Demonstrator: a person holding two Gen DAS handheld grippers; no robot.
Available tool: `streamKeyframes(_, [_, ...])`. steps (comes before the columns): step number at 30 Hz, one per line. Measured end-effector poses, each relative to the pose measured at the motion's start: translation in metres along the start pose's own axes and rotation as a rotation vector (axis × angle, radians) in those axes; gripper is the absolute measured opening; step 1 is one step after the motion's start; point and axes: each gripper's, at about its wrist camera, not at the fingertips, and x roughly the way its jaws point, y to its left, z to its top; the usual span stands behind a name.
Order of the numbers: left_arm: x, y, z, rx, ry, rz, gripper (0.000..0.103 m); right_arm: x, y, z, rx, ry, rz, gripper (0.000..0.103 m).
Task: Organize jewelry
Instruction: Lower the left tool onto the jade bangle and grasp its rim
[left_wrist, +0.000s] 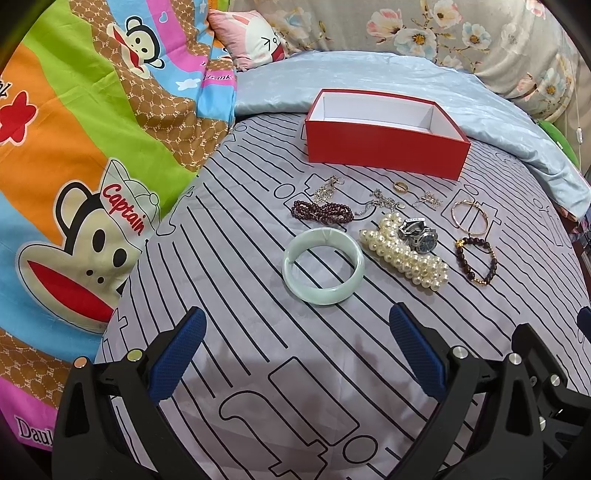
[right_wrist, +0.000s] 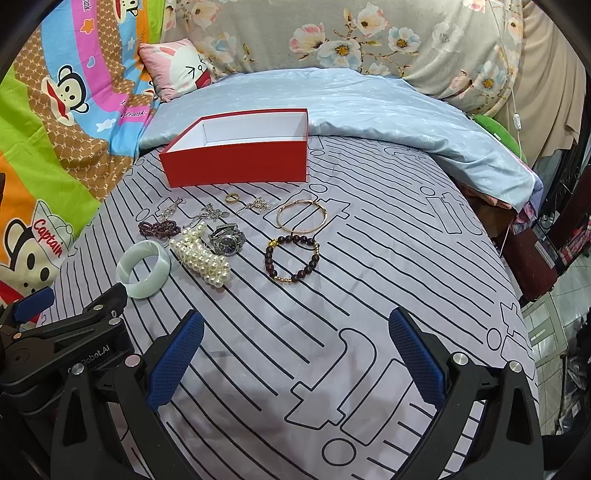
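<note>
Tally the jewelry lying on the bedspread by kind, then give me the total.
Bangles: 2 (jade, gold)
Beaded or pearl bracelets: 3 (garnet strand, dark bead bracelet, pearls)
Watches: 1
Rings: 1
Silver chain pieces: 3
Total: 10

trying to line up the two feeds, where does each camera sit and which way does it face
Left wrist: sits on the left tongs, open, facing the jade bangle with the red box beyond; the right tongs' frame shows at the right edge.
Right wrist: sits on the right tongs, open, facing the dark bead bracelet; the left tongs enter at the left edge.
Both share the box, bangle, pearls and watch.
</note>
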Motion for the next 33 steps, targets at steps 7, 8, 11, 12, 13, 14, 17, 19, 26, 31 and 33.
streamKeyframes(7, [0.002, 0.002, 0.001, -0.006, 0.002, -0.018, 0.097, 0.002, -0.001, -0.001, -0.002, 0.000, 0.000, 0.098])
streamKeyframes(8, [0.005, 0.005, 0.000, -0.016, 0.012, -0.026, 0.098, 0.002, -0.003, 0.000, -0.003, 0.000, -0.001, 0.098])
streamKeyframes(11, [0.014, 0.014, -0.001, -0.045, 0.032, -0.046, 0.098, 0.006, -0.009, 0.000, 0.005, 0.004, -0.013, 0.098])
streamKeyframes(12, [0.015, 0.016, -0.001, -0.051, 0.032, -0.051, 0.098, 0.008, -0.013, 0.000, 0.013, 0.009, -0.014, 0.098])
streamKeyframes(13, [0.017, 0.018, -0.001, -0.056, 0.029, -0.050, 0.098, 0.010, -0.015, 0.000, 0.018, 0.013, -0.014, 0.098])
streamKeyframes(14, [0.018, 0.020, -0.001, -0.056, 0.026, -0.049, 0.098, 0.011, -0.017, 0.000, 0.022, 0.016, -0.015, 0.098])
streamKeyframes(17, [0.026, 0.020, 0.003, -0.068, 0.033, -0.073, 0.098, 0.017, -0.022, 0.002, 0.026, 0.025, -0.019, 0.098])
streamKeyframes(19, [0.032, 0.015, 0.007, -0.066, 0.041, -0.101, 0.098, 0.022, -0.024, 0.003, 0.031, 0.032, -0.020, 0.098])
streamKeyframes(26, [0.065, -0.003, 0.018, -0.014, 0.063, -0.086, 0.098, 0.035, -0.031, 0.009, 0.041, 0.046, -0.020, 0.098])
streamKeyframes(31, [0.067, 0.014, 0.021, -0.055, 0.071, -0.088, 0.098, 0.044, -0.034, 0.012, 0.050, 0.060, -0.020, 0.098])
streamKeyframes(33, [0.067, 0.025, 0.024, -0.077, 0.065, -0.063, 0.097, 0.049, -0.034, 0.012, 0.053, 0.069, -0.013, 0.098])
